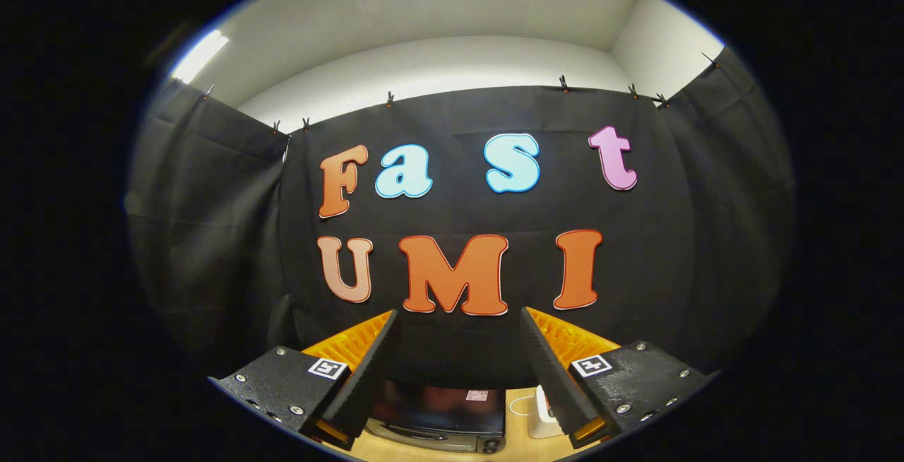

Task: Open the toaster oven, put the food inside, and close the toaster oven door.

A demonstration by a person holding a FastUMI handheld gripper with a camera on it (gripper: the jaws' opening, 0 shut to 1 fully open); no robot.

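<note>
- Left finger (371, 370) is showing its black ridged pad, an orange body behind it and a black mount with a small square marker at its base.
- The gripper (459, 321) is standing open, fingers well apart, nothing between the tips but the black booth cloth (212, 236) beyond.
- It is aiming high: the tips are pointing at the back wall, well above the table.
- Down low between the finger bases, the oven (441, 412) is sitting on the wooden table (519, 434), seen from above and in front.
- The oven is dark and glossy, with a small pale label on it and a darker strip running along its front edge; whether the door is open or shut, I cannot tell from here.
- The oven is lying closer to the left finger's base; neither finger is touching it.
- Just right of the oven, a small white thing (542, 409) with a thin cord is resting on the table, partly hidden by the right finger; too little is showing to name it.
- Right finger (547, 370) is mirroring the left: black pad, orange body, black mount with a marker.
- Above the cloth, a pale wall (438, 59) and ceiling are catching light from bright ceiling lamps (201, 56).
</note>
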